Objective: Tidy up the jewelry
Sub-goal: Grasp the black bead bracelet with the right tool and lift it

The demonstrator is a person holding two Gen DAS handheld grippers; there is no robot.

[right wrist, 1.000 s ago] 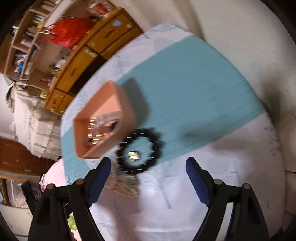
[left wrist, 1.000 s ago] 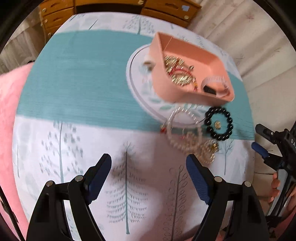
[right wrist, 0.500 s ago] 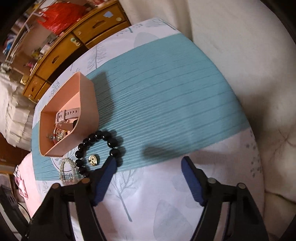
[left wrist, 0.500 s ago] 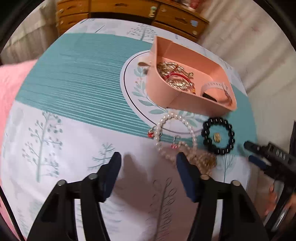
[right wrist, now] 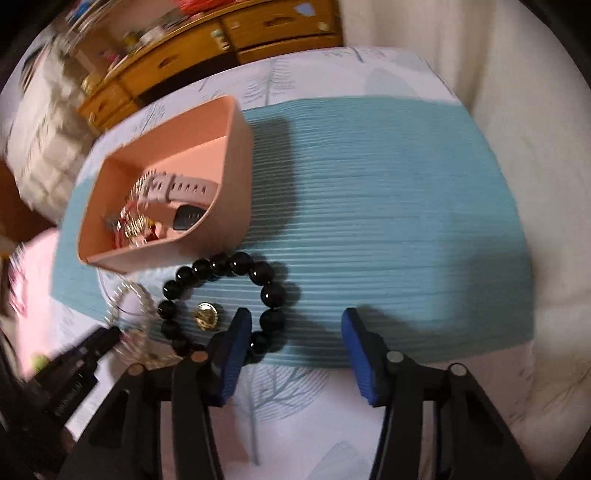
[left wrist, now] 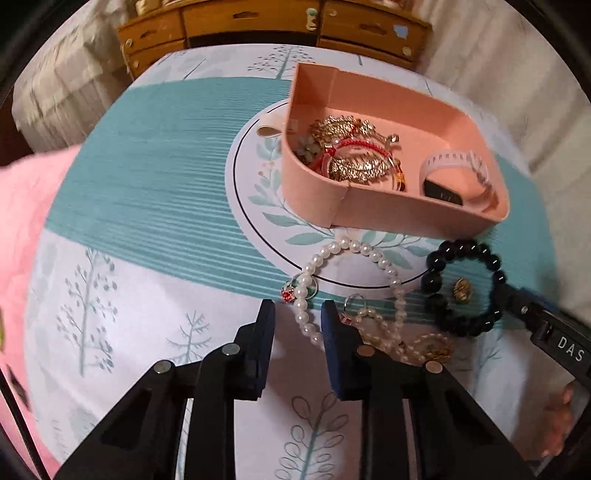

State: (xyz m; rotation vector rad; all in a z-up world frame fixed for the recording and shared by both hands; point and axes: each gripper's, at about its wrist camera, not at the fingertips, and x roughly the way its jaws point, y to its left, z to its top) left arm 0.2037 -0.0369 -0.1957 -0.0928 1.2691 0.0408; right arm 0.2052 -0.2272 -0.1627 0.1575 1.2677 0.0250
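A pink tray [left wrist: 388, 210] on the tablecloth holds gold and red jewelry [left wrist: 351, 155] and a white watch [left wrist: 458, 173]. A pearl necklace [left wrist: 343, 251] lies in front of it. My left gripper [left wrist: 297, 314] is open, its jaws narrowed on either side of the necklace's left strand, not clamped. A black bead bracelet [right wrist: 225, 299] with a gold earring [right wrist: 205, 315] inside its ring lies to the right. My right gripper [right wrist: 291, 325] is open, its left finger [right wrist: 236, 343] at the bracelet's near edge. The right gripper also shows in the left wrist view [left wrist: 532, 314].
A round white plate print [left wrist: 255, 192] lies under the tray on the teal-striped cloth [right wrist: 388, 221]. A gold chain pile [left wrist: 432, 347] sits beside the necklace. A pink cushion [left wrist: 22, 229] is at the left. A wooden drawer chest [left wrist: 258, 26] stands behind the table.
My left gripper has moved forward to the pearl necklace and its jaws have narrowed around the strand. My right gripper has swung down toward the black bracelet, its jaws narrowing somewhat.
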